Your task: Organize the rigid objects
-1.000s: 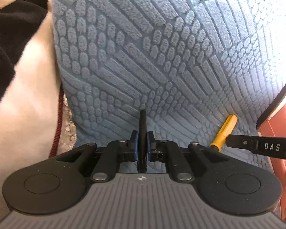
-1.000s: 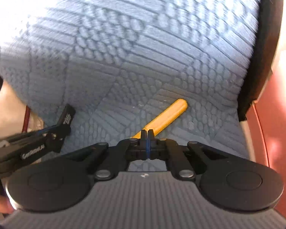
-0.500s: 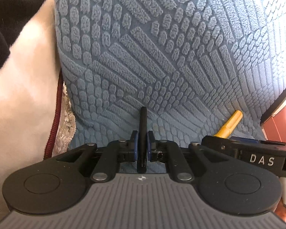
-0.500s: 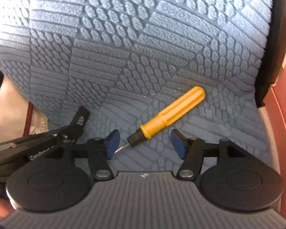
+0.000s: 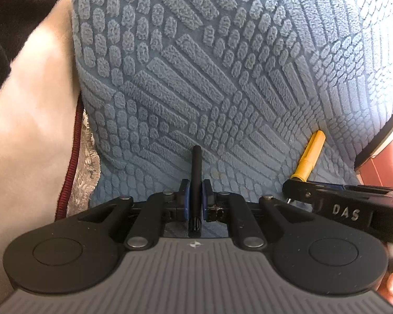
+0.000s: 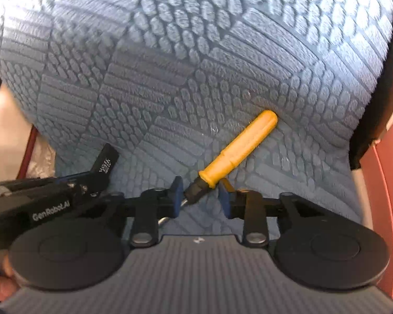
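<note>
My left gripper [image 5: 196, 198] is shut on a thin black rod-shaped tool [image 5: 196, 167] that sticks out forward over the blue textured cushion [image 5: 196, 78]. A yellow-handled screwdriver [image 6: 238, 149] lies on the cushion; its black collar and metal shaft sit between the pads of my right gripper [image 6: 200, 196], which is open around it. The screwdriver's handle also shows in the left wrist view [image 5: 310, 154], to the right of my left gripper. The left gripper's finger [image 6: 104, 162] shows at the left of the right wrist view.
The cushion fills both views. Cream and black fabric [image 5: 26, 104] with a dark red trim [image 5: 70, 172] lies to its left. A black cushion edge [image 6: 380, 99] and a reddish surface [image 6: 387, 183] are on the right.
My right gripper opened from shut, then moved forward and narrowed around the screwdriver's shaft end. My left gripper kept hold of the black tool and barely moved.
</note>
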`<control>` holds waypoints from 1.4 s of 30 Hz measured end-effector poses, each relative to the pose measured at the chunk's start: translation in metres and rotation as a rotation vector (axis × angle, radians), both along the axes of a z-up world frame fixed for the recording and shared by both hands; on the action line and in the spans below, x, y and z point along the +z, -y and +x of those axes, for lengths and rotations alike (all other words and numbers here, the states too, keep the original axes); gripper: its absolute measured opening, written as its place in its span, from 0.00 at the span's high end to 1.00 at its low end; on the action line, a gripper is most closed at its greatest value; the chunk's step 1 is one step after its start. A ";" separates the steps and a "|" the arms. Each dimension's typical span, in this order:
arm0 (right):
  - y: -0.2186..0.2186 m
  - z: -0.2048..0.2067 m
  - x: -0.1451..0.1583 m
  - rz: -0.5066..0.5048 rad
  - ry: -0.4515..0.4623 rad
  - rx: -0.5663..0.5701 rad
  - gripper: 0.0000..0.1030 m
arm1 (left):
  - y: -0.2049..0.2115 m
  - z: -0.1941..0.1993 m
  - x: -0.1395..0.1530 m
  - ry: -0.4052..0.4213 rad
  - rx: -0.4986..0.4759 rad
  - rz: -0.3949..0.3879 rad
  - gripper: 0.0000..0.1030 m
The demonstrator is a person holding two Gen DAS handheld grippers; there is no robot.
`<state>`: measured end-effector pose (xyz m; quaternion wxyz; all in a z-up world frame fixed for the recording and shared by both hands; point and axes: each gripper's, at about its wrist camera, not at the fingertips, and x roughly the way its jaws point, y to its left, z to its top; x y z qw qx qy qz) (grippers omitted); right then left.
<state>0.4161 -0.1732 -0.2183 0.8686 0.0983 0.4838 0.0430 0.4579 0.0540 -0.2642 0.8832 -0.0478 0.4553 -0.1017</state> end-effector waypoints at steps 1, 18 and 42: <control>0.003 0.001 0.001 0.013 -0.008 -0.008 0.71 | -0.001 0.001 0.001 0.001 0.001 -0.004 0.89; 0.043 -0.020 0.039 0.132 -0.044 0.005 0.75 | -0.009 -0.014 0.015 0.005 0.001 -0.087 0.89; 0.019 -0.027 0.000 0.145 -0.093 -0.027 0.64 | -0.004 -0.034 0.024 -0.012 0.033 -0.100 0.89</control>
